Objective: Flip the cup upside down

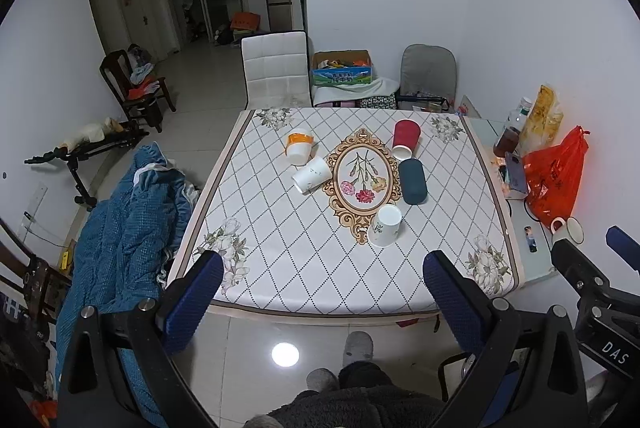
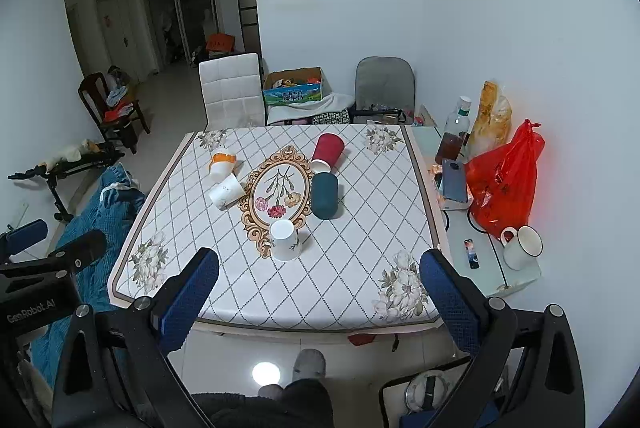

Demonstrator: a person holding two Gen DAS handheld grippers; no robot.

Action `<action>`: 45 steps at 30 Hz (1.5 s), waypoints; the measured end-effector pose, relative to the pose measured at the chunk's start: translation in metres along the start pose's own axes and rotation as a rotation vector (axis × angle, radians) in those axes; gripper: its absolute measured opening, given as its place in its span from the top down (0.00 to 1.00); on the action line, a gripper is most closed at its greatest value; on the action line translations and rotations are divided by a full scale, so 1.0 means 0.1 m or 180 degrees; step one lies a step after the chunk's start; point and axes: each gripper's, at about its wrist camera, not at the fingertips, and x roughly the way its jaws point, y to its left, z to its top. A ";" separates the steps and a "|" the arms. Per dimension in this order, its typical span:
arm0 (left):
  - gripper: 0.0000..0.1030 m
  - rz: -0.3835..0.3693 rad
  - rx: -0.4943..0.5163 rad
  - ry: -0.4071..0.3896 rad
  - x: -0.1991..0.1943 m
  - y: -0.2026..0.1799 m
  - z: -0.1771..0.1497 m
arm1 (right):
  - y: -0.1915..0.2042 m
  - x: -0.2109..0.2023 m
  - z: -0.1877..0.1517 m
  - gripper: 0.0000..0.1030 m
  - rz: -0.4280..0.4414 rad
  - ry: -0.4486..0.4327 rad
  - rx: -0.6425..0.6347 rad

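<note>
Several cups rest on the patterned table (image 1: 280,228). A white paper cup (image 1: 385,225) stands upside down near the front; it also shows in the right wrist view (image 2: 285,240). A red cup (image 1: 405,139), a dark teal cup (image 1: 413,181), a white cup (image 1: 312,174) and an orange-banded cup (image 1: 299,147) lie on their sides behind it. My left gripper (image 1: 324,292) is open and empty above the table's front edge. My right gripper (image 2: 320,290) is open and empty too, beside the left one.
A side shelf at the right holds a red bag (image 2: 502,184), a white mug (image 2: 522,247), a phone (image 2: 455,180) and bottles. Chairs (image 1: 276,68) stand behind the table. A blue quilt (image 1: 128,212) lies to the left. My feet are on the floor below.
</note>
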 end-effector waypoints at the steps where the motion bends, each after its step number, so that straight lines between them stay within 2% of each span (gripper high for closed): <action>1: 0.01 0.0002 0.0001 -0.0002 -0.01 0.01 -0.01 | 0.01 0.01 0.00 0.01 -0.0002 0.0002 0.0000; 24: 0.01 -0.0001 -0.0014 0.0004 -0.04 0.02 -0.07 | 0.05 -0.01 -0.04 0.01 0.0020 0.0015 0.0005; 34: 0.01 0.0007 -0.0024 0.0008 -0.05 0.02 -0.09 | 0.13 -0.08 -0.15 0.01 0.0031 0.0018 0.0006; 45: 0.01 0.0000 -0.0033 0.0021 -0.13 0.08 -0.24 | 0.14 -0.09 -0.20 0.01 0.0040 0.0029 0.0018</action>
